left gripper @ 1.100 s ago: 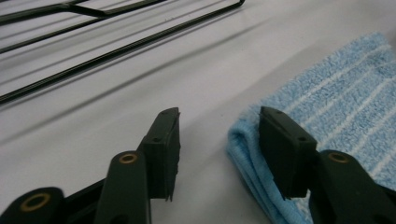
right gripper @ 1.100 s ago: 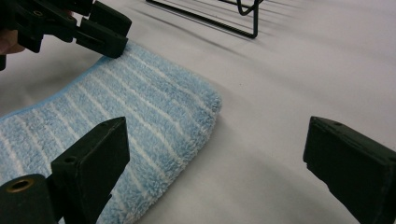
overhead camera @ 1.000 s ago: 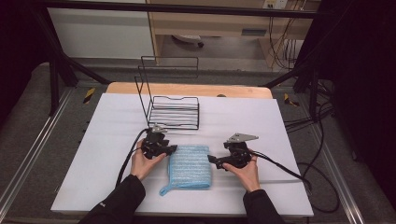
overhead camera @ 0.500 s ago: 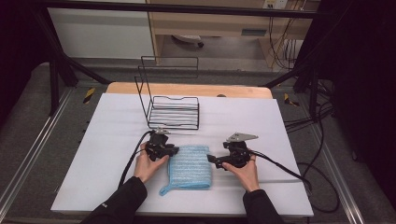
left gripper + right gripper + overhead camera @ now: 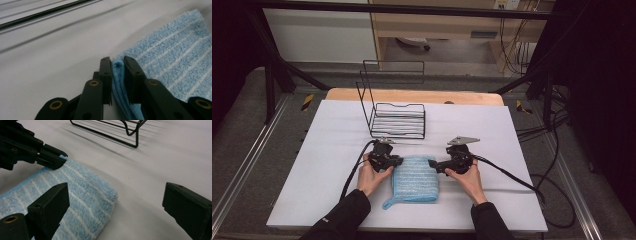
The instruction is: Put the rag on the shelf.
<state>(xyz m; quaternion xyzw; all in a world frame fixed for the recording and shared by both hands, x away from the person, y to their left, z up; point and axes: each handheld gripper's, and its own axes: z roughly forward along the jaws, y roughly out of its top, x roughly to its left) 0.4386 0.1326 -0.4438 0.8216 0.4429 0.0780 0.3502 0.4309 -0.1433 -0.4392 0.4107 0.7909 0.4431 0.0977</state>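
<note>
The blue striped towel [image 5: 416, 178] is lying folded on the white table cover [image 5: 322, 150], just in front of the wire rack [image 5: 398, 120]. Its far left corner is being pinched by the left gripper [image 5: 117, 65] — the jaws have just been closing and are now pressing the folded edge between them. The right gripper [image 5: 115, 202] is being held at the towel's far right corner — jaws wide, gripping nothing.

Towel [image 5: 415, 178] fluffy blue terry cloth; rack [image 5: 398, 119] black wire.
</note>
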